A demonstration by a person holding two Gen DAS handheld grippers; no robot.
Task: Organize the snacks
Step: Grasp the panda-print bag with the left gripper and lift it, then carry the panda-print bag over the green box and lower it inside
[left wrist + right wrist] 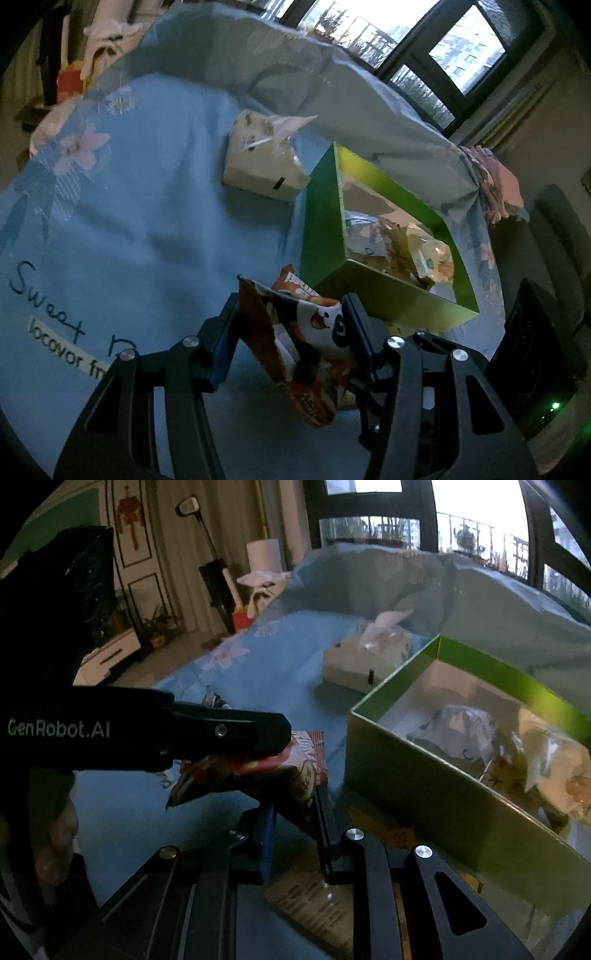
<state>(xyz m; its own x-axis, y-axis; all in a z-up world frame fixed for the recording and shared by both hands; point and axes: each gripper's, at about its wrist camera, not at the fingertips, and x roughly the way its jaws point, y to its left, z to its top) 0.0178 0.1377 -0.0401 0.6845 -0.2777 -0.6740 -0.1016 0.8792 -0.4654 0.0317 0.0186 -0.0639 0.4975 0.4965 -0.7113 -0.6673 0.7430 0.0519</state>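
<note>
Left wrist view, item 1: left gripper (291, 314), jaws closed onto a panda-print snack bag (310, 343), which hangs crumpled between the pads and lifted clear of the blue cloth (147, 206); held aloft, presumably for carrying to the box.

Item 2: green box (325, 218), open-topped, at 1 o'clock of the bag and just beside it. Several wrapped snacks (399, 240) lie inside, so it reads as the collecting place.

Item 3: tissue box (258, 166), at 11 o'clock of the green box, near but apart; not part of the sorting.

Right wrist view, item 4: right gripper (295, 816), jaws narrow, with a brown packet (314, 904) flat on the cloth beneath them. Whether they pinch it cannot be told. The other gripper crosses at 9 o'clock with the bag (295, 768), short of the box wall (424, 794) at 3 o'clock.

Judgement: the bag goes into the box next; the wall must be cleared first.
</note>
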